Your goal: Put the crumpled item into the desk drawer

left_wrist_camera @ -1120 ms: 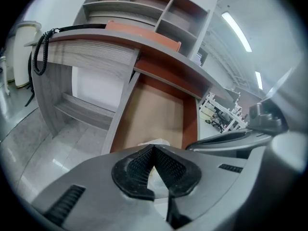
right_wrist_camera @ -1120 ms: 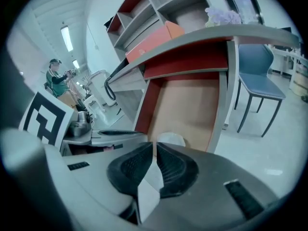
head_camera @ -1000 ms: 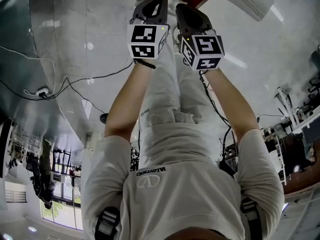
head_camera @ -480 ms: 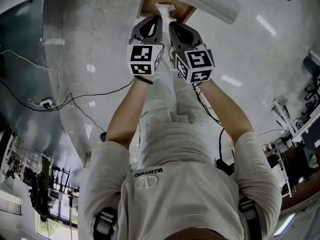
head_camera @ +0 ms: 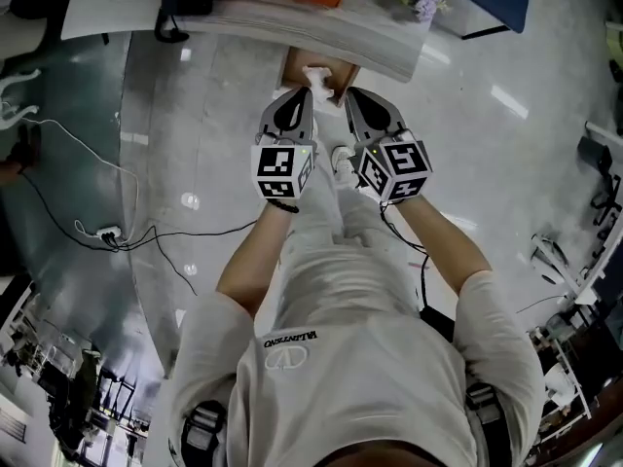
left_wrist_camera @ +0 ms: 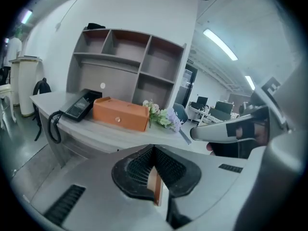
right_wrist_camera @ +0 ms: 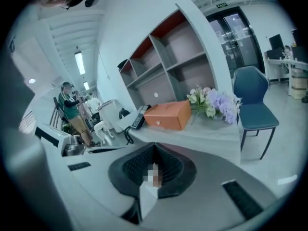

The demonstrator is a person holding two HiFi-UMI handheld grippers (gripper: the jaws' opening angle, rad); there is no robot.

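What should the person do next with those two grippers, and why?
Probably carry the crumpled item forward toward the desk. The left gripper and right gripper are both shut on it, the left on its brown part, the right on its white part, and they hold it up in front of the desk, not yet at it.

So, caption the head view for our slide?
The left gripper and right gripper hold a brown-and-white item before the desk.

Crumpled white item (head_camera: 316, 76) in open drawer (head_camera: 292, 69) (wooden)
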